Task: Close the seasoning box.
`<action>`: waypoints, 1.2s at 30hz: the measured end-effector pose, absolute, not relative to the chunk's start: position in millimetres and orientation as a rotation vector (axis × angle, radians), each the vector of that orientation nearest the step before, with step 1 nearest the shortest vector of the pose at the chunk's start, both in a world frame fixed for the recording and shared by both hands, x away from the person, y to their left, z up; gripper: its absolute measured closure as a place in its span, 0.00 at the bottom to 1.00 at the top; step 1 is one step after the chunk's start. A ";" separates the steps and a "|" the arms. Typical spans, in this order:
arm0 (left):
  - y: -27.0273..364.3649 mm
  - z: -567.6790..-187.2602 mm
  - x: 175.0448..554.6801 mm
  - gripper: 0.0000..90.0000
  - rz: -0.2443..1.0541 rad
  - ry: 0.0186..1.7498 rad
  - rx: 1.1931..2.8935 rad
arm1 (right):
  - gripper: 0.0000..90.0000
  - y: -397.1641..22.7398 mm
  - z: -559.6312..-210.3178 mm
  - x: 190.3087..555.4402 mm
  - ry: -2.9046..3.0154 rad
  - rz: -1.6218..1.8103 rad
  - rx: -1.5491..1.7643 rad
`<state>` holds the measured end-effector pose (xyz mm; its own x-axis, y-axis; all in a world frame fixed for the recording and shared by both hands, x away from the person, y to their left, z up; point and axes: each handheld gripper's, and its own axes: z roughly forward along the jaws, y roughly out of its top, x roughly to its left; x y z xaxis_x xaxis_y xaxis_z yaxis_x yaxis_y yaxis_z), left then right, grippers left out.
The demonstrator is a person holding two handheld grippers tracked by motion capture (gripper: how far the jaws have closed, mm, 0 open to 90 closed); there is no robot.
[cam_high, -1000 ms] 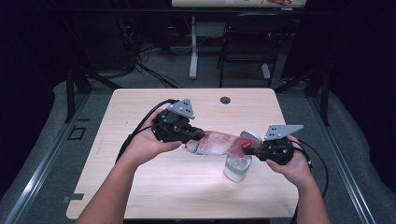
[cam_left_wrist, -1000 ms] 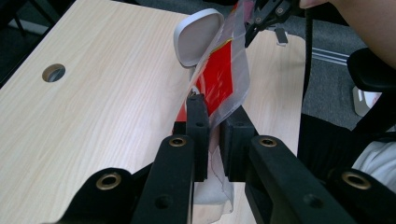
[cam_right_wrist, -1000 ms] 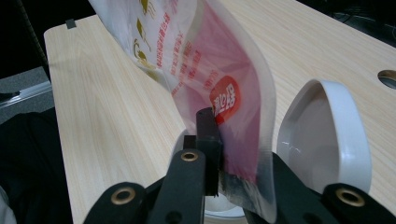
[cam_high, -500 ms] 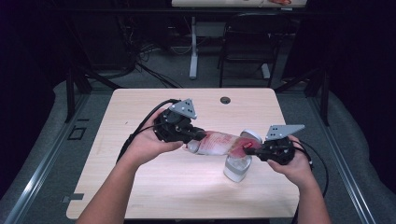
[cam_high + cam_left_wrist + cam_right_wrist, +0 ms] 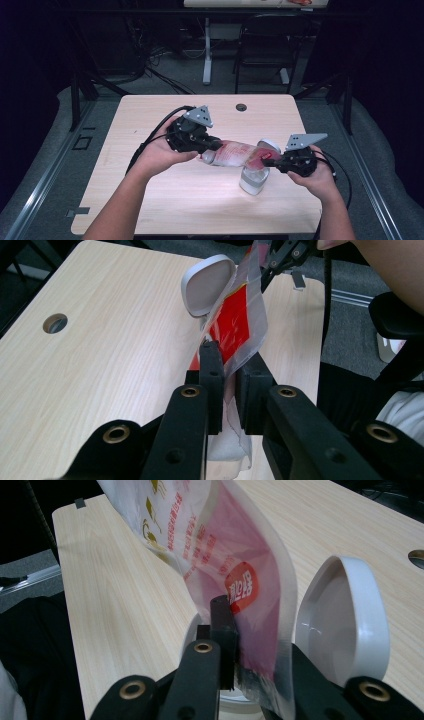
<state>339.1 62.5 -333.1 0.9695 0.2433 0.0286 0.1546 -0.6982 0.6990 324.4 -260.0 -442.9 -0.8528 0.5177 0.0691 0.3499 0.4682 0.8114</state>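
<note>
A translucent plastic pouch (image 5: 234, 152) with red print is stretched between both grippers above the wooden table (image 5: 150, 200). My left gripper (image 5: 209, 146) is shut on the pouch's left end; in the left gripper view its jaws (image 5: 227, 367) pinch the pouch (image 5: 240, 315). My right gripper (image 5: 268, 161) is shut on the right end, with the pouch (image 5: 210, 535) clamped between its jaws (image 5: 247, 625). A white container (image 5: 254, 181) stands just under that end, its hinged lid (image 5: 270, 146) tipped open. The lid (image 5: 345, 615) is beside the pouch.
A round cable hole (image 5: 241, 107) lies near the table's far edge. Black cables (image 5: 150, 140) trail from the left gripper across the table. A chair (image 5: 262, 55) and a desk leg (image 5: 206, 50) stand on the floor beyond the table.
</note>
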 end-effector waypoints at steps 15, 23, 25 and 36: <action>62.2 -332.4 338.4 0.92 0.147 0.275 2.355 | 0.99 -261.5 -442.2 323.6 2.557 1.339 0.764; 61.9 -332.0 338.6 0.92 0.148 0.275 2.356 | 0.99 -261.5 -442.2 323.6 2.559 1.339 0.766; 61.8 -331.9 338.4 0.92 0.148 0.276 2.354 | 0.99 -261.6 -442.2 323.7 2.559 1.340 0.766; 62.0 -331.9 338.2 0.92 0.151 0.275 2.352 | 0.99 -261.1 -442.3 323.7 2.560 1.342 0.765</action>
